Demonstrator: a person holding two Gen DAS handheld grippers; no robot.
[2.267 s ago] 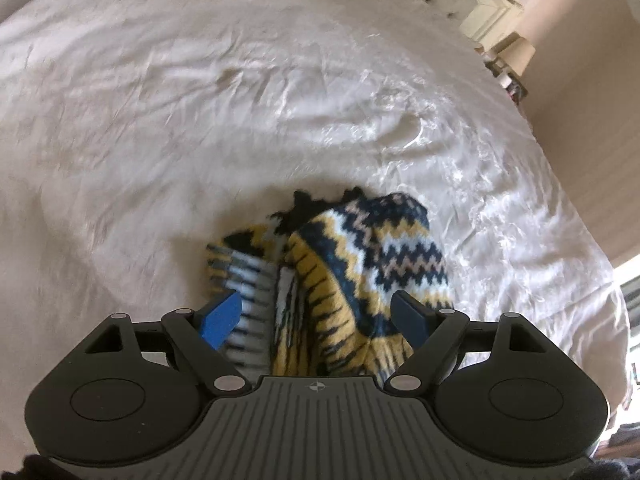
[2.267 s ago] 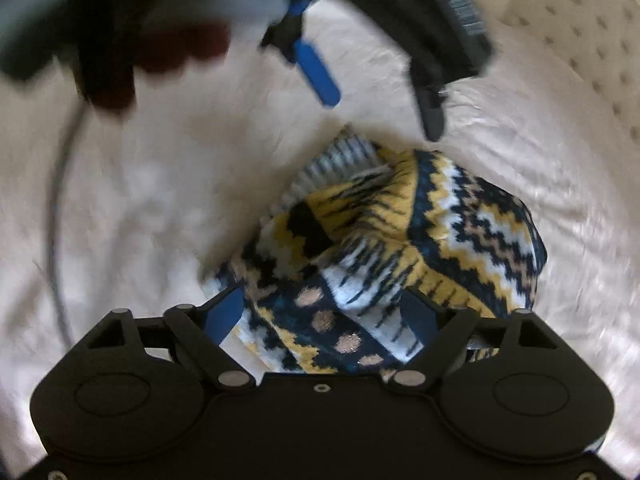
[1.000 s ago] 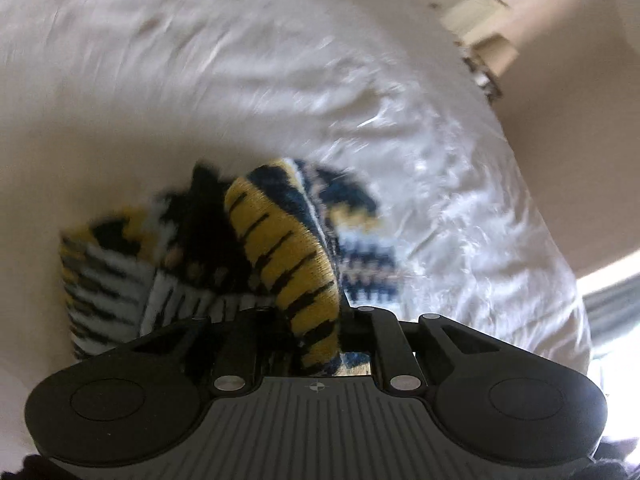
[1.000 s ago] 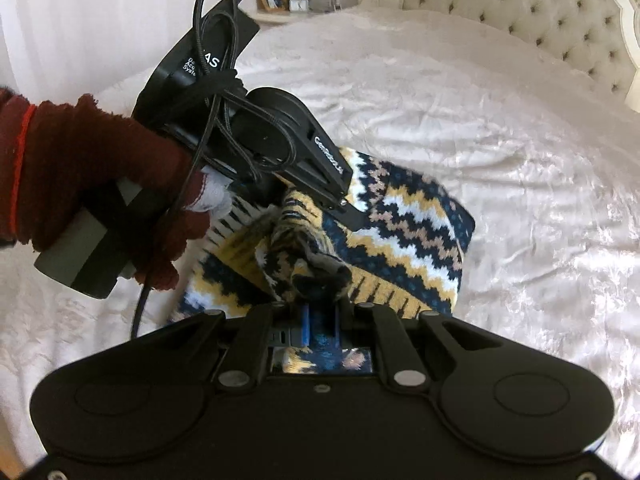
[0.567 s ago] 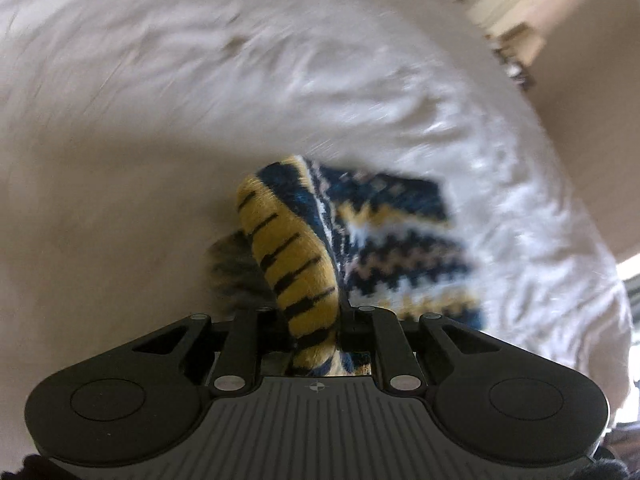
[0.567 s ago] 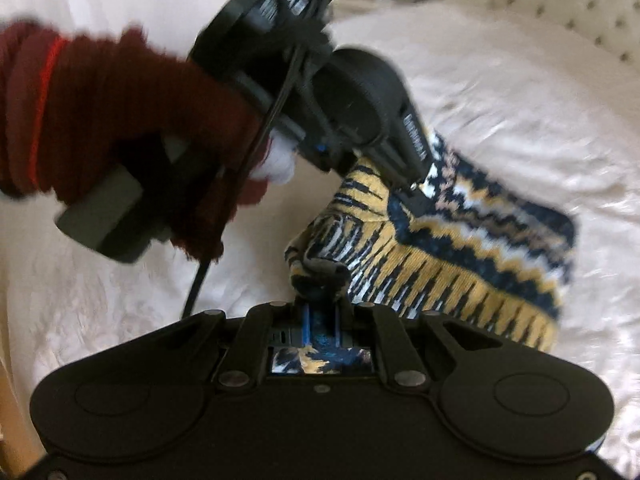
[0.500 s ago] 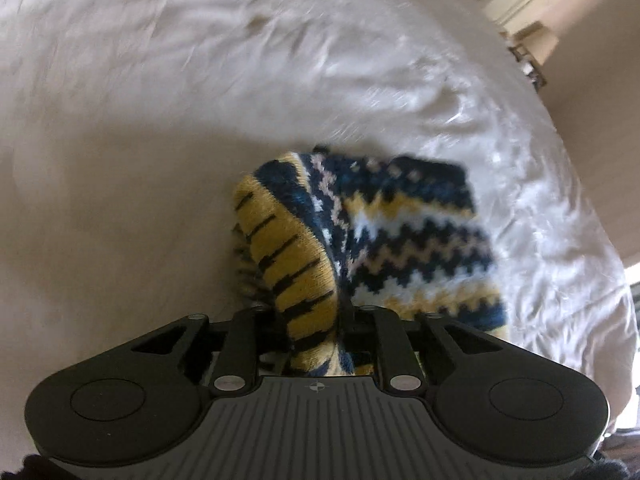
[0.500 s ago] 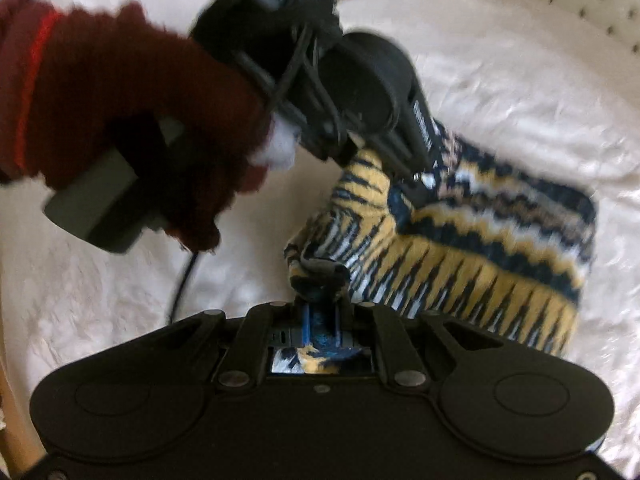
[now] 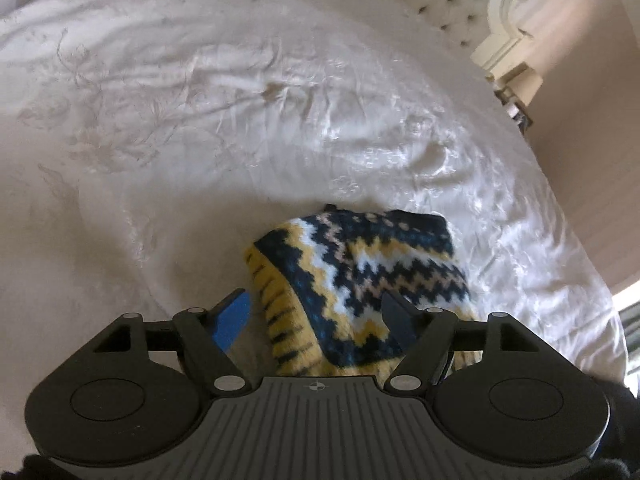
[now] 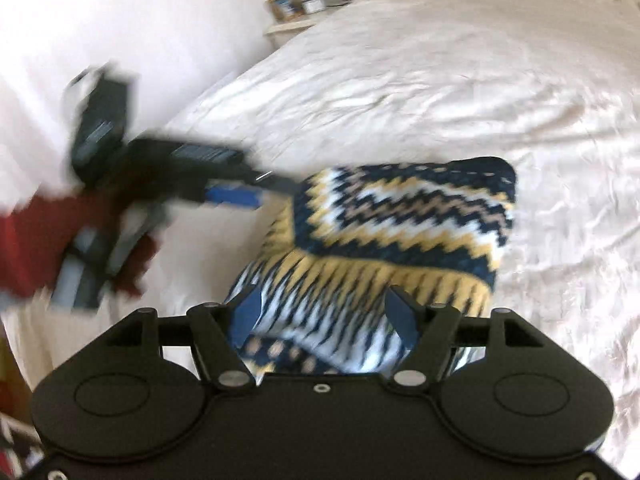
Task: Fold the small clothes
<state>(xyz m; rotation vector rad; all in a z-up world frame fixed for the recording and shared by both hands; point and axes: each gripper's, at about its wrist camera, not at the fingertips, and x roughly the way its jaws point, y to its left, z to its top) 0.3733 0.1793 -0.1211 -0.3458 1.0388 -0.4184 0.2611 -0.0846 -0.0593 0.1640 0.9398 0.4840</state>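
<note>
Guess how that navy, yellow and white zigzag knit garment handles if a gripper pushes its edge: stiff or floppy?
Probably floppy: the navy, yellow and white zigzag knit garment lies folded over itself with soft, rounded edges. Likely light, since the white satin bedspread barely dents under it. A push would probably bunch or unfold it rather than slide it whole.

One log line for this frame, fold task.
stage: fold released | left claw: just opened, empty | right claw: just opened, empty | knit garment: folded on bed

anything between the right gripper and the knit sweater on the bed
Nothing visible. The right gripper, jaws just opened, sits directly over the folded knit sweater with no pad pressing it. The left gripper is off to the sweater's left edge.
</note>
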